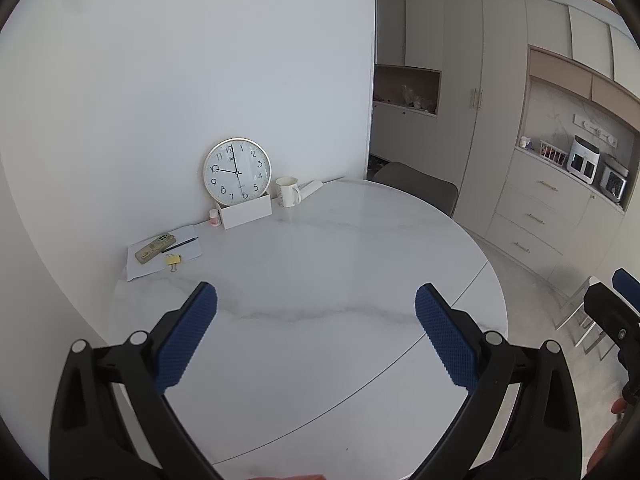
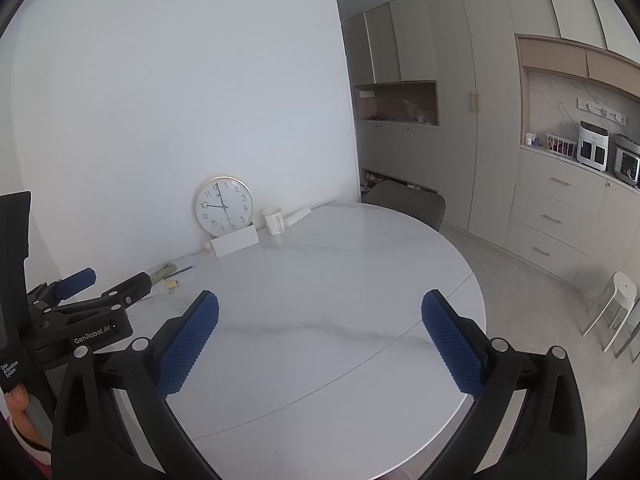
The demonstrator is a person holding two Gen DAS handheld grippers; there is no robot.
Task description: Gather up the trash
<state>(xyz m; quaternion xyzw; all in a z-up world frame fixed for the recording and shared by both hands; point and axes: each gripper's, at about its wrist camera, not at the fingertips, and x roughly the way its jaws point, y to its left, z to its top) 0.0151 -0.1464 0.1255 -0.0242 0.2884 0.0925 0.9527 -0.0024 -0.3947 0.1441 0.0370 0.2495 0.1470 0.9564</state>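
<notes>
**A:** How do your left tongs [image 1: 316,300] stand?

**B:** Spread wide — blue pads far apart, nothing between them, hanging over the white marbled counter [image 1: 320,264] and touching nothing. Your right tongs [image 2: 320,308] are the same: gaping, empty, clear of the surface.

**A:** Run along the back of the counter, left to right.

**B:** At the far left you have a sheet of paper [image 1: 164,254] with a greenish remote [image 1: 155,248], a pen [image 1: 181,244] and a yellow binder clip [image 1: 173,261] lying on it. Next, a small pink-and-white bottle [image 1: 215,217], just beside a white box [image 1: 246,211]. Behind the box a round clock [image 1: 237,171] leans on the wall. Right of it stands a white mug [image 1: 288,192], then a pale rolled thing [image 1: 311,188] against the wall — I can't tell what it is.

**A:** Which of those is the trash?

**B:** You can't tell from here; nothing is plainly crumpled or torn, and all of it lies well apart from both tongs.

**A:** What's cut off?

**B:** From the right wrist, your left tongs cover part of the paper and the remote. From the left wrist, only a blue pad and black body of the right tongs show at the right edge. A grey chair [image 1: 416,188] shows only its back beyond the counter.
</notes>
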